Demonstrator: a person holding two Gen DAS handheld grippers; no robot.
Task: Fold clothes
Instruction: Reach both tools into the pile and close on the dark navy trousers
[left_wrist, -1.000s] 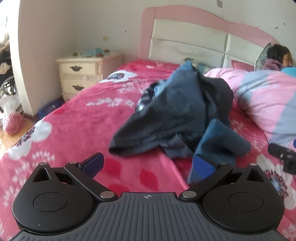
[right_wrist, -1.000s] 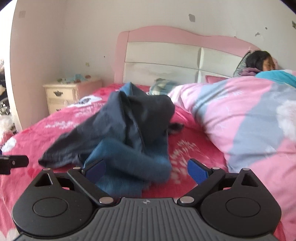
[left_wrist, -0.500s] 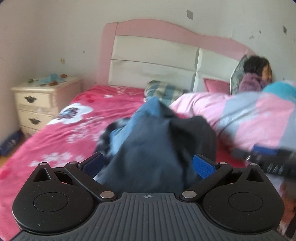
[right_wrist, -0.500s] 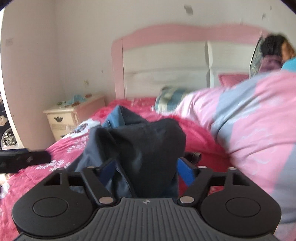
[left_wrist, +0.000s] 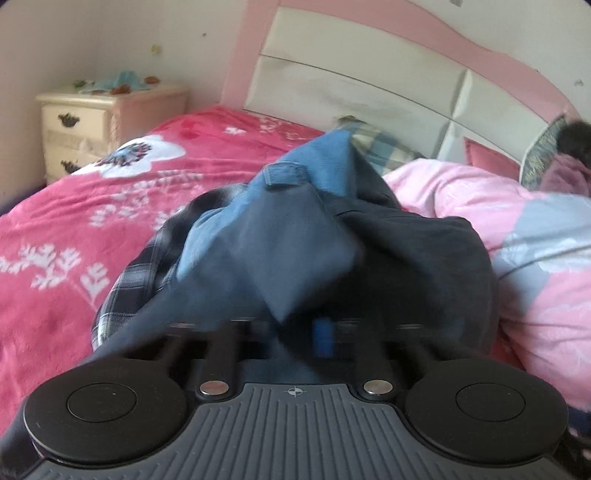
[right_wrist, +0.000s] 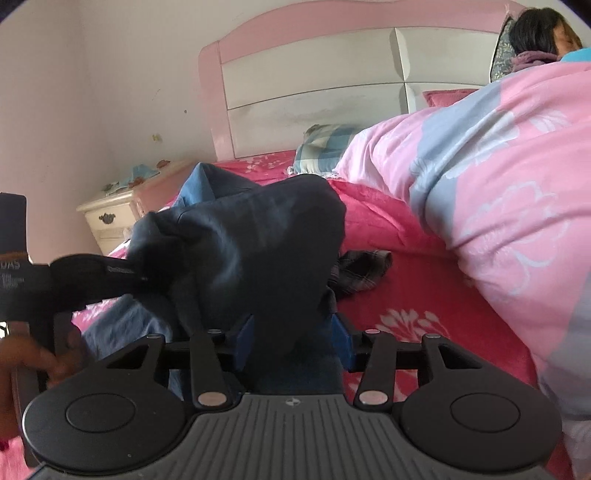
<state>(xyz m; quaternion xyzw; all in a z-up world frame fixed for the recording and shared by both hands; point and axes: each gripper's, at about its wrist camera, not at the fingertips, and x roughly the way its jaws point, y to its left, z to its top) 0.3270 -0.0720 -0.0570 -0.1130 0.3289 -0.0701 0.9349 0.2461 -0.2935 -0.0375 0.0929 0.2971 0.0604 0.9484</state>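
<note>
1. On the pink floral bedspread (left_wrist: 66, 229), mid-bed, sits a crumpled heap of dark navy/blue clothes (left_wrist: 295, 236), w/ a plaid garment (left_wrist: 147, 266) poking out at its left edge.
2. Left gripper (left_wrist: 317, 332): jaws fully closed, blurry blue pad buried in the near edge of the heap; fabric draped over the fingers, so it looks clamped on the cloth.
3. Right gripper (right_wrist: 291, 339): jaws about half apart & closing, a thick fold of the dark cloth between the blue pads; pads touch the fabric on both sides.
4. Right-wrist view: left tool comes in from the left edge, its tip in the same heap; a hand (right_wrist: 22, 365) partly visible low left.
5. Pink/grey quilt (right_wrist: 498, 177) bunched just right of the heap; a person lies under it by the pink & white headboard (right_wrist: 314, 85).
6. Checked pillow (right_wrist: 325, 144) behind the heap; cream nightstand (left_wrist: 103, 114) at the far-left wall.
</note>
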